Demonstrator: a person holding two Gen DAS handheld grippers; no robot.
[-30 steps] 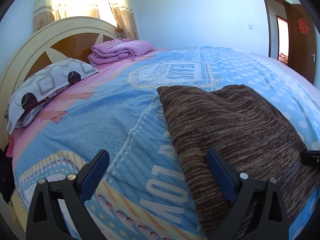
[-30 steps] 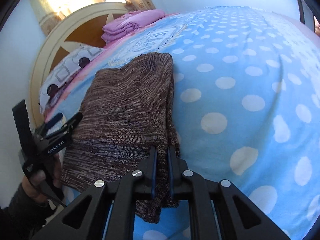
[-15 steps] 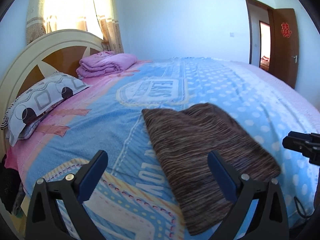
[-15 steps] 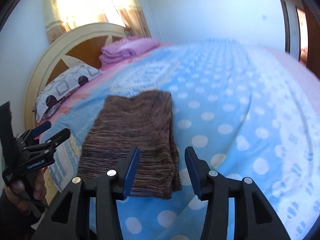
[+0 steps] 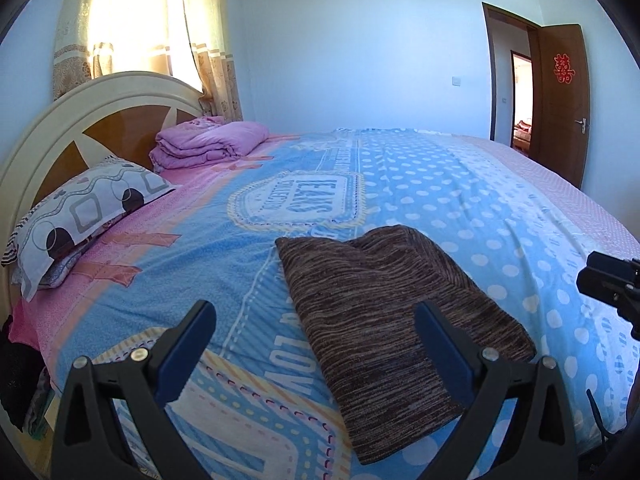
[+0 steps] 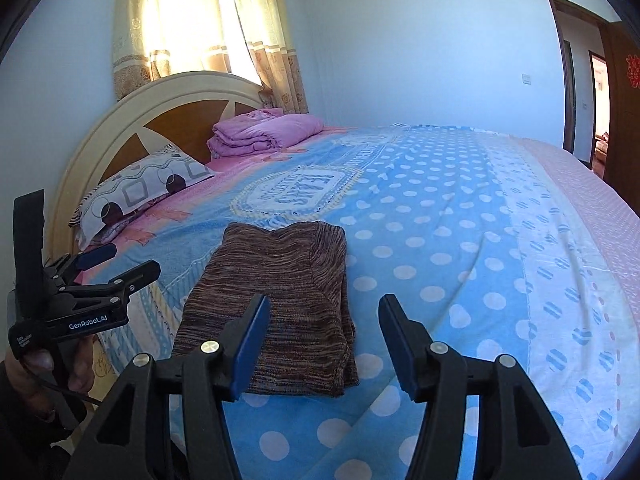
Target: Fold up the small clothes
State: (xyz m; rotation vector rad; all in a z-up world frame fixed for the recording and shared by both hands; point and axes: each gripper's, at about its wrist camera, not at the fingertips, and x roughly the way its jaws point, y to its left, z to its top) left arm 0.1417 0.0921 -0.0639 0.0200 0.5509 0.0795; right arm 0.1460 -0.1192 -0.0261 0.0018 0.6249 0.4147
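A wide bed fills both views, covered by a blue bedspread [image 5: 420, 184] printed with white polka dots, a lettered crest and a pink band along the headboard side. The folded brown knit garment [image 5: 384, 304] lies flat on this spread near the bed's near edge, its striped weave running across it.

The left gripper [image 5: 316, 332] hovers above the near edge with its blue-padded fingers spread wide and empty; the garment sits ahead of it and mostly toward its right finger, which overlaps the cloth in the view, though contact cannot be told. The right gripper [image 6: 324, 332] is likewise parted and grasping nothing, with the garment [image 6: 280, 300] just ahead and toward its left finger; polka-dot spread shows between and beyond its fingers. In the right wrist view the left gripper [image 6: 116, 262] appears far to the left, held in a hand [image 6: 60, 372] beside the bed.

Ahead and left of both grippers stands a cream, arched headboard [image 5: 92, 120] with brown wooden panels. Against it lie a patterned pillow [image 5: 88, 212] and a folded pink quilt [image 5: 208, 144]. Behind the headboard, yellow-beige curtains [image 5: 148, 28] glow with daylight against a pale blue wall [image 5: 360, 48]. Far to the right, a brown wooden door [image 5: 560, 100] stands open, bearing a red paper ornament [image 5: 563, 69].
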